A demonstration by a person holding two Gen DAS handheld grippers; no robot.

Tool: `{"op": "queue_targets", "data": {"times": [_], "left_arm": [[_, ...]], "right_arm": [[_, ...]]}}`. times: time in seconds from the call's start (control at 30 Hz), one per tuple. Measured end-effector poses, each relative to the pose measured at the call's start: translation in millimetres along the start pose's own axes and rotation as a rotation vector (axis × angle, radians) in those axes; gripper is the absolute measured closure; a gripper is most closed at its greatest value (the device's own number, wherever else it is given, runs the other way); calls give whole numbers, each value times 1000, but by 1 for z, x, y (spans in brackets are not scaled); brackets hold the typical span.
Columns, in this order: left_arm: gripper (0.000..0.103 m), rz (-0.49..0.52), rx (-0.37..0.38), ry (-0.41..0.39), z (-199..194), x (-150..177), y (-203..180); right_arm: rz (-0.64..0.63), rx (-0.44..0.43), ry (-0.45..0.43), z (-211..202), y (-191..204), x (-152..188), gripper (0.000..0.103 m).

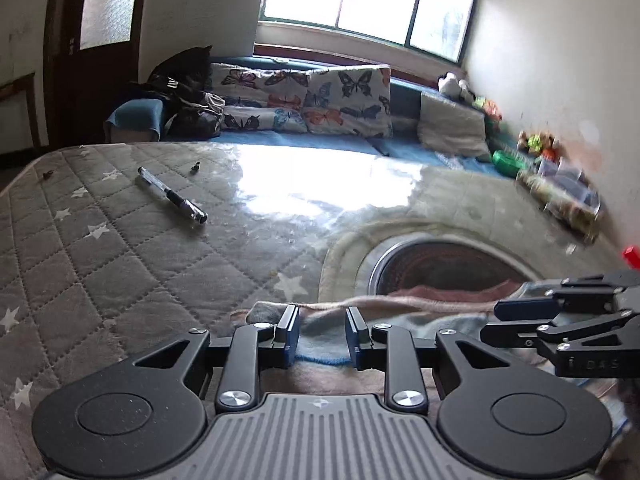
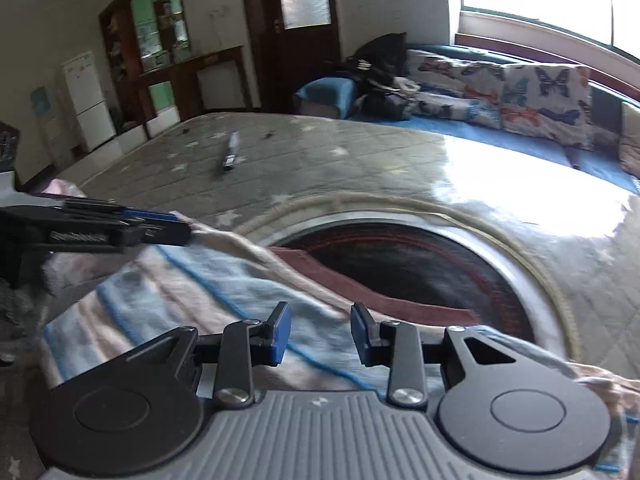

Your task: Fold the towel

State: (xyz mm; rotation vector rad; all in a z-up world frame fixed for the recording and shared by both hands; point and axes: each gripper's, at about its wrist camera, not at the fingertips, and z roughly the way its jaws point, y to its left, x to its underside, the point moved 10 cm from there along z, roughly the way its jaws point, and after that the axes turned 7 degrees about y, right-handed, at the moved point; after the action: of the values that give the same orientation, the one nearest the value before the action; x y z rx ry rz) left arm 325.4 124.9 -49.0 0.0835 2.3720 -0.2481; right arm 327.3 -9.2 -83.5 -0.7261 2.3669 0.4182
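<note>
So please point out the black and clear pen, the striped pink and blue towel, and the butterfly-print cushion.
Pen (image 1: 172,195): left wrist view, barrel middle.
Towel (image 2: 224,284): right wrist view, striped surface.
Cushion (image 1: 347,100): left wrist view, front face.

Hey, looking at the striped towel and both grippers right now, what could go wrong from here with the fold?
1. The pink and blue striped towel lies partly over a dark round recess with a metal rim; an edge may sag in, skewing the fold.
2. The left gripper and right gripper show a gap between the pads, so the cloth might slip.
3. A black and clear pen lies on the grey quilted star-print cover; a swung towel might catch it.
</note>
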Motion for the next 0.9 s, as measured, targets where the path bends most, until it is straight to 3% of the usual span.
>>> {"op": "queue_targets", "data": {"times": [0.5,0.67,0.8,0.9], "left_arm": [[74,29,-34,0,-5,16,-4],[74,19,-46,-4,-14,26,-2],[63,20,-64,-33,-31,35,-6],[61,22,-82,-50,-46,45,-10]], "right_arm": [[-265,-86,52,-34,77,62,69],[-271,-102,53,-51,81,78,68],[-224,-111,23,-70,68,84,65],[-182,-72,-12,-83,51,85,64]]}}
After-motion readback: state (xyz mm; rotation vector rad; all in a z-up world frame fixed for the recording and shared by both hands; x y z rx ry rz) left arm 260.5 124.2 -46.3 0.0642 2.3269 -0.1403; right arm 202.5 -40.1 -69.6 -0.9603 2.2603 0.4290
